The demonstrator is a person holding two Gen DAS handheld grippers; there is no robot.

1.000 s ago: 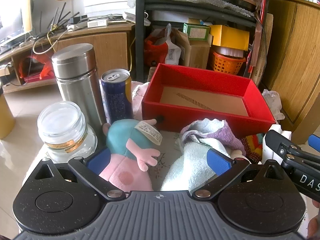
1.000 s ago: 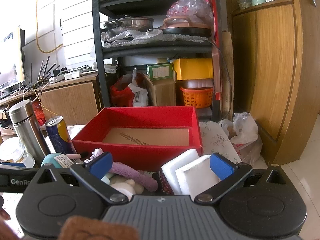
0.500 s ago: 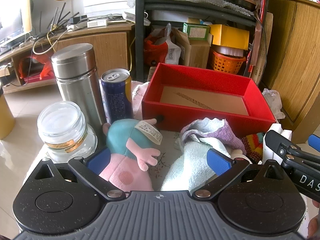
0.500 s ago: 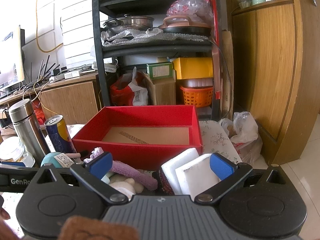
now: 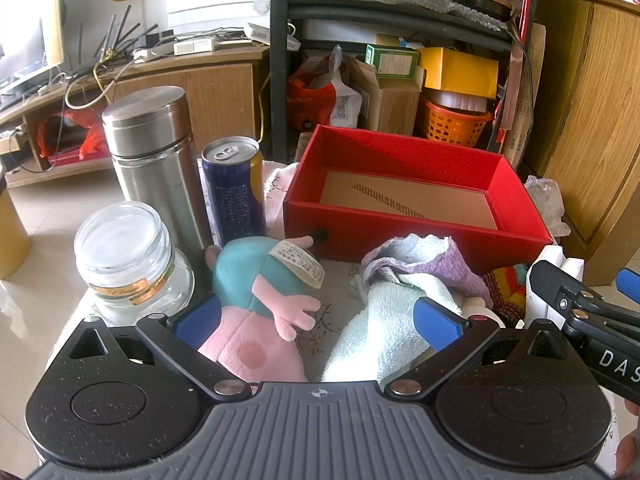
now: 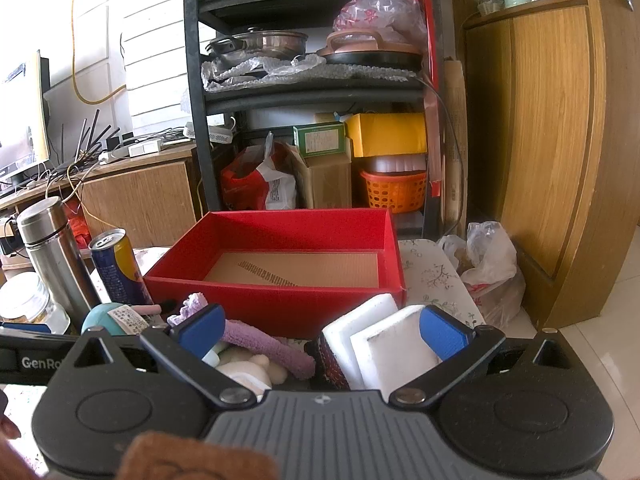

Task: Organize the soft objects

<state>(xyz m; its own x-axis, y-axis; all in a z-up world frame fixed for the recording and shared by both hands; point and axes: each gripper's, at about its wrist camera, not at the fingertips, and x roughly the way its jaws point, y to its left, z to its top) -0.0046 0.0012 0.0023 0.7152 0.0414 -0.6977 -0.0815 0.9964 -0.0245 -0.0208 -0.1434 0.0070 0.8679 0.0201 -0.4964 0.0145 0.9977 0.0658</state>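
Note:
An empty red box with a cardboard floor stands at the back of the small table; it also shows in the right wrist view. A pink and teal plush toy lies in front of it, between my left gripper's open fingers. A rolled mint and purple towel lies beside it. My right gripper is open above white foam blocks, a purple towel and a small white plush.
A steel flask, a blue drink can and a glass jar stand at the left. A cluttered black shelf and a wooden cabinet stand behind. A plastic bag lies right of the table.

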